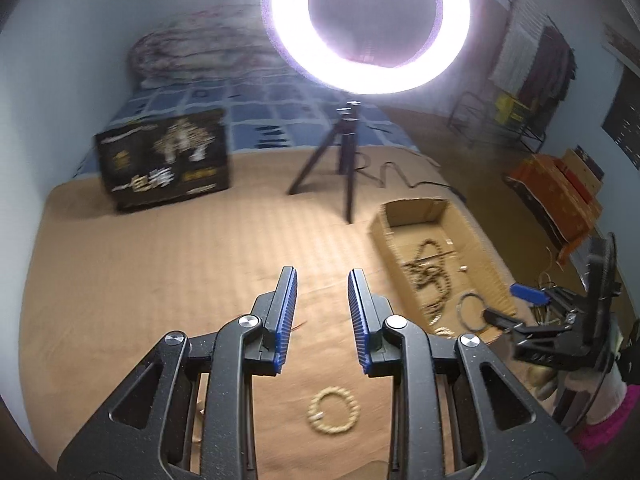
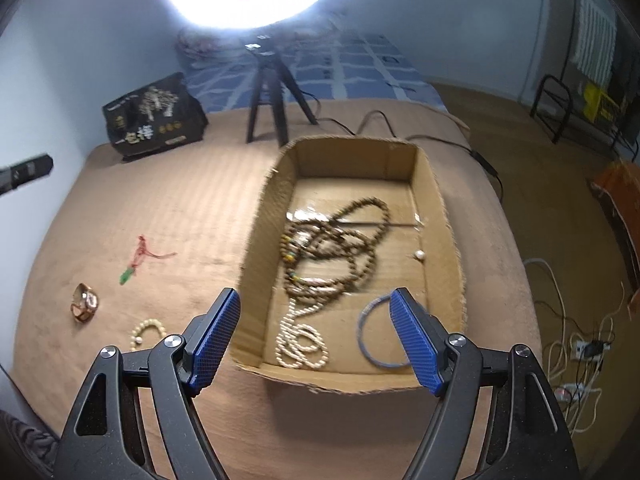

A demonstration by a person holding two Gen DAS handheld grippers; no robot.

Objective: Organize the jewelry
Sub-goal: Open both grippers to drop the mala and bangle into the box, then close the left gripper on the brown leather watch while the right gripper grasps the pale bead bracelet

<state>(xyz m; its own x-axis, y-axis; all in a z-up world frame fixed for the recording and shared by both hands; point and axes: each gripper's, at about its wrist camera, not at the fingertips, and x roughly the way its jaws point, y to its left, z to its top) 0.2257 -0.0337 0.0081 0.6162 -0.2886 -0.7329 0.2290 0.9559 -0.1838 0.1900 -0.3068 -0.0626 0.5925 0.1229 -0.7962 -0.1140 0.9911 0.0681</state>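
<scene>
Probably light and floppy, that cream bead bracelet [image 1: 333,411] at bottom centre of the left view, lying on the fuzzy tan blanket [image 1: 160,248]; best pinched across one bead strand. Left gripper [image 1: 322,280] spread, empty; right gripper [image 2: 316,300] spread wide over the cardboard box [image 2: 256,240] holding bead strings.

Ring light [image 1: 366,24] on a tripod [image 1: 340,156] at centre; black printed box [image 1: 166,156] to its left, power cable [image 1: 400,176] trailing right.
</scene>
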